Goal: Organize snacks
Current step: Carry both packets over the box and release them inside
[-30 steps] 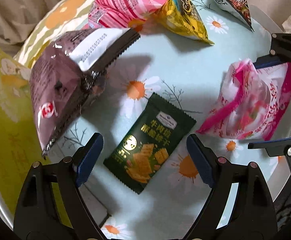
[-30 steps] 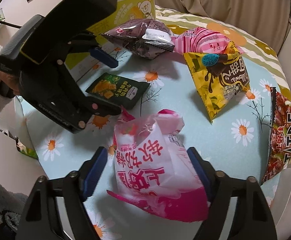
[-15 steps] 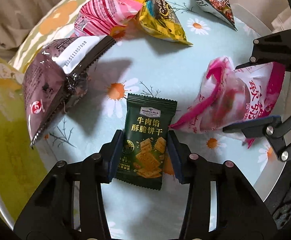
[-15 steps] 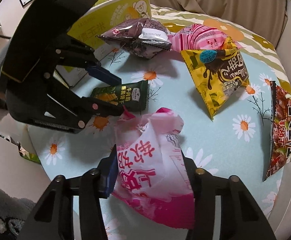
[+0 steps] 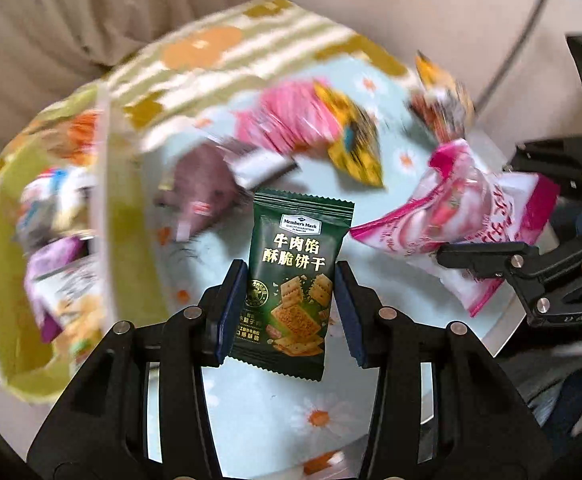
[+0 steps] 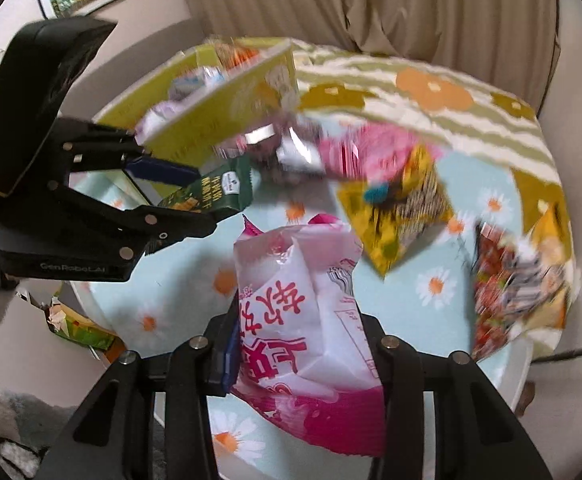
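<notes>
Left wrist view, left to right. Yellow-green cardboard box [image 5: 3,216] at far left, open, blurred wrappers inside it. Beside it on the daisy-print tablecloth [image 5: 267,412], a brown-purple snack bag [image 5: 203,188], blurred. Centre: left gripper [image 5: 289,308] clamped on the lower half of a dark green Member's Mark biscuit packet [image 5: 295,280], blue pads pressing both side edges, packet upright and lifted off the cloth. Behind it a pink striped bag [image 5: 287,124] and a yellow bag [image 5: 357,148], touching each other. Far right, a red-orange bag [image 5: 443,104] near the table edge, too blurred to read.

Right side of the same view: pink-and-white candy bag [image 5: 471,216] held in the right gripper, raised above the table.

Right wrist view, left to right. Left gripper [image 6: 195,192] with the green packet [image 6: 215,192] pinched in its tips, just in front of the box [image 6: 219,112]. Centre foreground: right gripper [image 6: 299,348] closed on the candy bag [image 6: 303,320], which fills the gap between the pads; bag clear of the cloth [image 6: 435,308]. Right of it, yellow bag [image 6: 399,208], then the red-orange bag [image 6: 507,280] at the far edge.
</notes>
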Motion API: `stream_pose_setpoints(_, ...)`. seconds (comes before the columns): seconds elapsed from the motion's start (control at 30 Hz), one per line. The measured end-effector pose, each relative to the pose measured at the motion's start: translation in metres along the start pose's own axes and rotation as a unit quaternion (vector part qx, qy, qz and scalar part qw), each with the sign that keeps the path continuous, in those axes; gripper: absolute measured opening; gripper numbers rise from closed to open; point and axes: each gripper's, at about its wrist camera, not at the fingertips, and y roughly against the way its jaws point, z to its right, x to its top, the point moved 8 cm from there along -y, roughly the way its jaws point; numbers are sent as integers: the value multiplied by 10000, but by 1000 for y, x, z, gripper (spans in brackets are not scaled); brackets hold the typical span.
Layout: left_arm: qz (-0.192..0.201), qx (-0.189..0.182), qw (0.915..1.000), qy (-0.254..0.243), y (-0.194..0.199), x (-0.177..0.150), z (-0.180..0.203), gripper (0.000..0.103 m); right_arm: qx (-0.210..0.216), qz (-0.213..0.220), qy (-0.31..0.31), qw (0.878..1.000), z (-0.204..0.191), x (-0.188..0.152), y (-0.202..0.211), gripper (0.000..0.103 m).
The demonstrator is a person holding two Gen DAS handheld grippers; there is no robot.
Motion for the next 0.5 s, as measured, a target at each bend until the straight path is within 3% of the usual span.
stream_pose_setpoints(0.27, 644, 497, 9905, 1107, 74, 10, -76, 40, 182, 573, 334, 9976, -28, 76, 46, 40)
stream_pose_setpoints(0.5, 821, 854, 9793, 1639, 106, 0, -162, 40, 327, 871, 624, 9937, -82, 144, 44, 40)
